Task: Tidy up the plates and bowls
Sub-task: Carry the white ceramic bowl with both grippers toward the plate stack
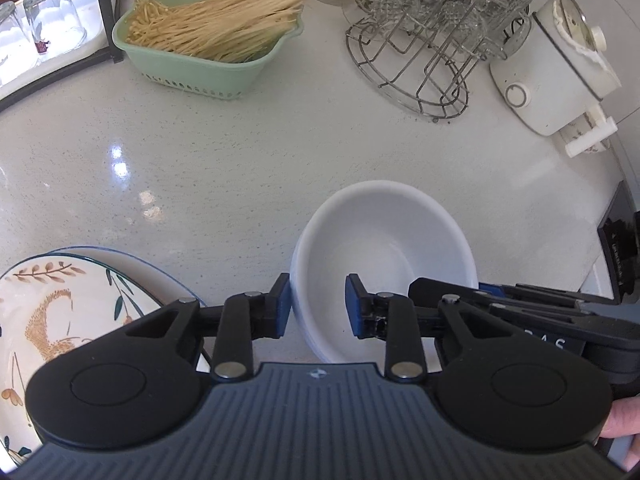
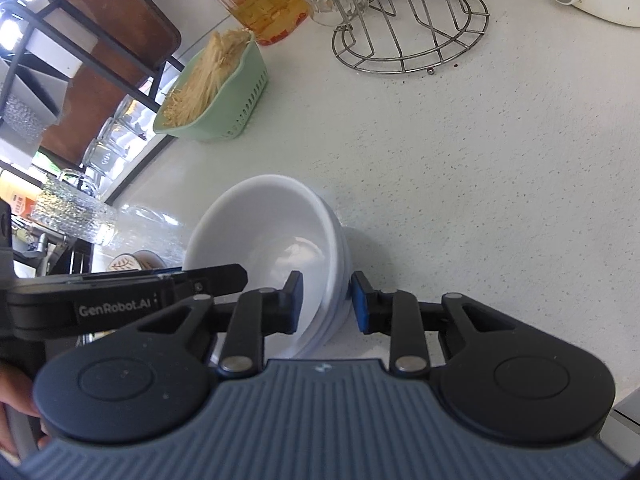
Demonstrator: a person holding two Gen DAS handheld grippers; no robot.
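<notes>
A stack of white bowls (image 1: 384, 240) sits on the speckled white counter; it also shows in the right wrist view (image 2: 264, 232). My left gripper (image 1: 318, 304) is open, its jaws astride the stack's left rim, one pad outside and one inside. My right gripper (image 2: 326, 302) is open, its jaws astride the stack's right rim in the same way. Neither pad visibly presses the rim. A floral plate (image 1: 60, 312) lies on a glass plate at the left, beside my left gripper.
A green basket of dry noodles (image 1: 208, 40) stands at the back, a wire rack of glasses (image 1: 424, 40) to its right, and a white cooker (image 1: 560, 72) at far right. A black shelf frame (image 2: 80, 40) with upturned glasses is at left. A jar (image 2: 260, 0) stands behind the basket.
</notes>
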